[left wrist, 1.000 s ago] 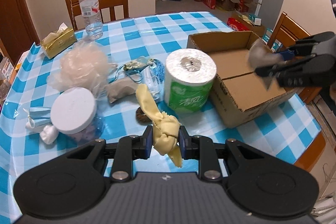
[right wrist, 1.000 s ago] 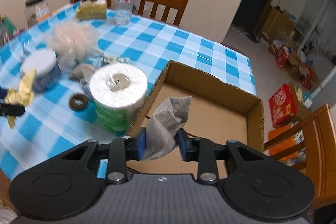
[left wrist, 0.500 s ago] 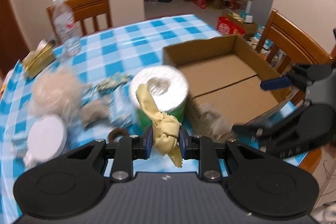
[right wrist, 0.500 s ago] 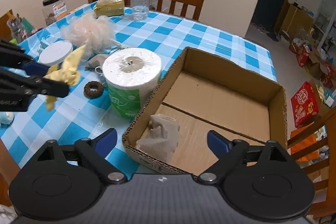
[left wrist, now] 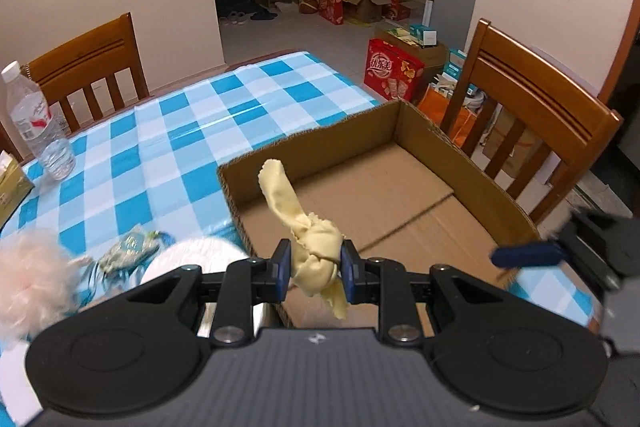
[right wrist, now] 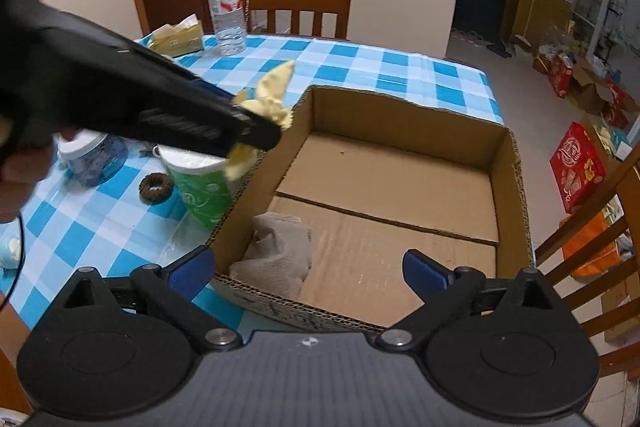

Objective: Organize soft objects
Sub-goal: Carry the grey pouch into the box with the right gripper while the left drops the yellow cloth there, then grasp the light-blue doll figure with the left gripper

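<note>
A knotted yellow cloth [left wrist: 280, 191] is pinched between my left gripper's [left wrist: 314, 267] blue pads, so that gripper is shut on it. In the right wrist view the left gripper [right wrist: 256, 131] holds the yellow cloth [right wrist: 276, 83] over the left wall of the open cardboard box [right wrist: 400, 103]. A grey cloth [right wrist: 280, 247] lies loose in the box's near left corner. My right gripper [right wrist: 308, 267] hovers at the box's near edge. Its jaws are opening wide with nothing between the pads. One of its blue fingers [left wrist: 524, 255] shows at the right of the left wrist view.
Left of the box stand a green toilet roll [right wrist: 200, 187], a brown hair ring [right wrist: 155, 187] and a white-lidded jar [right wrist: 92, 155]. A water bottle [right wrist: 226, 7] and a tissue pack [right wrist: 176, 37] sit far back. A pale puff [left wrist: 28, 283] lies left. A wooden chair [left wrist: 528, 99] stands beyond the box.
My left gripper carried the yellow cloth rightward from over the table to the box. My right gripper opened and the grey cloth dropped into the box.
</note>
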`<state>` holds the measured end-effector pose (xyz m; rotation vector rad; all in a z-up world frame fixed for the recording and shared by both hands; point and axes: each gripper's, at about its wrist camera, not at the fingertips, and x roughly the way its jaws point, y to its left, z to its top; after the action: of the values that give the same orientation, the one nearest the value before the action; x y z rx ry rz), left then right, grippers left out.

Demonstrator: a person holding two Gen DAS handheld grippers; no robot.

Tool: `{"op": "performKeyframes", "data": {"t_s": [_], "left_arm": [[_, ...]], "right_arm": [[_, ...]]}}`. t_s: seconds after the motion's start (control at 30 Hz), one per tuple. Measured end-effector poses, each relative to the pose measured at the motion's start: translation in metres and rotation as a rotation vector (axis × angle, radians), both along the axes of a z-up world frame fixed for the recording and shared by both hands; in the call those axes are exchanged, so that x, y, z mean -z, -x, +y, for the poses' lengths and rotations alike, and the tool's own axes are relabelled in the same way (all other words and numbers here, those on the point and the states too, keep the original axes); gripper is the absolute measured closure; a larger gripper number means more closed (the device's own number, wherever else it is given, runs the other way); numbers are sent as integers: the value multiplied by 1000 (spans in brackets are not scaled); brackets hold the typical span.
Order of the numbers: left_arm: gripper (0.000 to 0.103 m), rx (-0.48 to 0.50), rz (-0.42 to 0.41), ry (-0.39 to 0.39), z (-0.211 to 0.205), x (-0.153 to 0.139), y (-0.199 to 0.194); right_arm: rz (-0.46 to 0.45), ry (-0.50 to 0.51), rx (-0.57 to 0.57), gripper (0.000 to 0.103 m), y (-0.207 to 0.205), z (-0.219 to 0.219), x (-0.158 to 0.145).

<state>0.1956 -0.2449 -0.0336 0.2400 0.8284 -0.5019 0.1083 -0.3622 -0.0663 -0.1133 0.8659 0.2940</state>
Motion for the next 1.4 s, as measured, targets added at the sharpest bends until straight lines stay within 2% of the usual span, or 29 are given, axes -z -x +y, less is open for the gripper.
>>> {"op": "performKeyframes", "data": {"t_s": [0.07,0.1,0.13,0.17,0.2,0.43,0.7,1.0,1.27,1.4], "left_arm": [[75,-9,-9,-3,-5,3,-8],[68,-13,-20,-5,-7,4,-10],[50,-26,-27,-14,-9,6,-13],[40,-36,-38,-20,-9,7,-14],[24,-42,-57,-19,-9,7,-14],[8,-64,-112,-4,2,2,3],[2,-137,-126,4,22,-2,28],[2,-282,-49,29,63,6,52],[1,-283,7,35,104,13,69],[1,-256,-1,20,124,12,77]], "right_arm": [[-2,-4,11,1,-1,-4,0],[-3,-9,16,1,-2,-6,0],[-3,-13,20,0,-3,-8,0],[-3,-18,24,0,-4,-10,0],[-3,-22,27,0,-5,-12,0],[8,-24,40,0,-10,-18,6],[13,-35,54,0,-14,-18,8],[19,-53,57,0,-14,-10,8],[12,-23,51,0,-3,16,4],[1,14,35,0,6,35,-1]]}}
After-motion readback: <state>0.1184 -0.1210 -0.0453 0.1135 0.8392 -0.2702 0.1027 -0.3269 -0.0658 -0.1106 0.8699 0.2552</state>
